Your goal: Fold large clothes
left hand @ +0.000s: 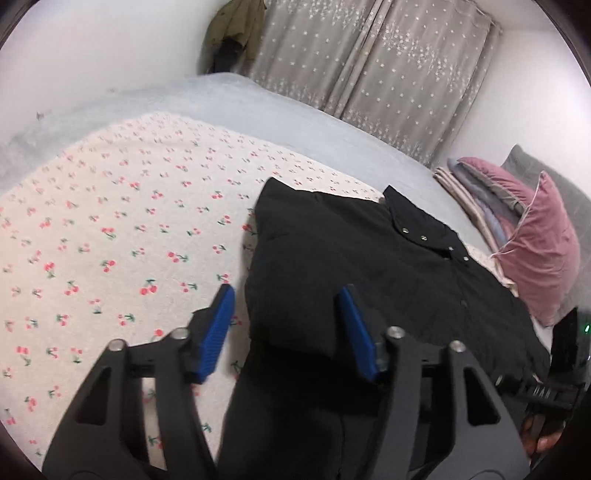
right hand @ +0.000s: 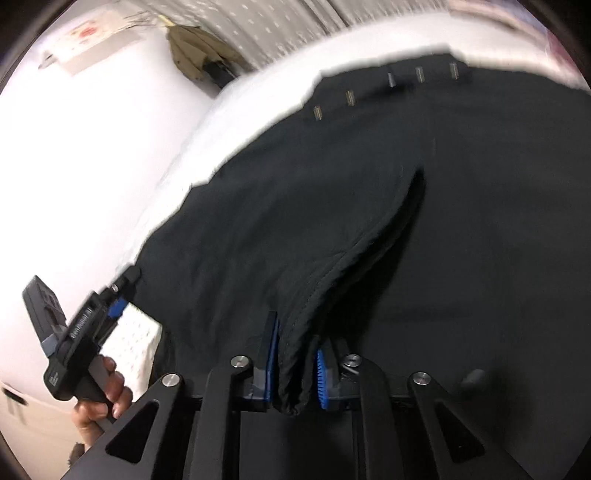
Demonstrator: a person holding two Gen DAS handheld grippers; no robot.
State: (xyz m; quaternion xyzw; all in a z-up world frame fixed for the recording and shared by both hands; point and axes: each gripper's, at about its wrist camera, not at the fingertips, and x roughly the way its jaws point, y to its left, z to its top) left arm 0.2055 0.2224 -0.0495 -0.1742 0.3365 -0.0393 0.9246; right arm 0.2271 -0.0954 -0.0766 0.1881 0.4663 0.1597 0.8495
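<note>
A large black snap-button garment (left hand: pixel 369 266) lies on a cherry-print sheet (left hand: pixel 110 229) on the bed. My left gripper (left hand: pixel 286 295) is open, its blue pads on either side of the garment's near left edge, holding nothing. In the right wrist view the same black garment (right hand: pixel 332 192) fills the frame, and my right gripper (right hand: pixel 295 350) is shut on a bunched fold of its hem, lifted off the bed. The left gripper (right hand: pixel 118 295) shows at the lower left there, held by a hand.
A pink pillow (left hand: pixel 539 243) and folded bedding (left hand: pixel 476 192) sit at the bed's right end. Grey star-print curtains (left hand: pixel 369 74) hang behind. An olive jacket (left hand: pixel 236 29) hangs in the corner. A grey blanket (left hand: pixel 258 110) covers the bed's far side.
</note>
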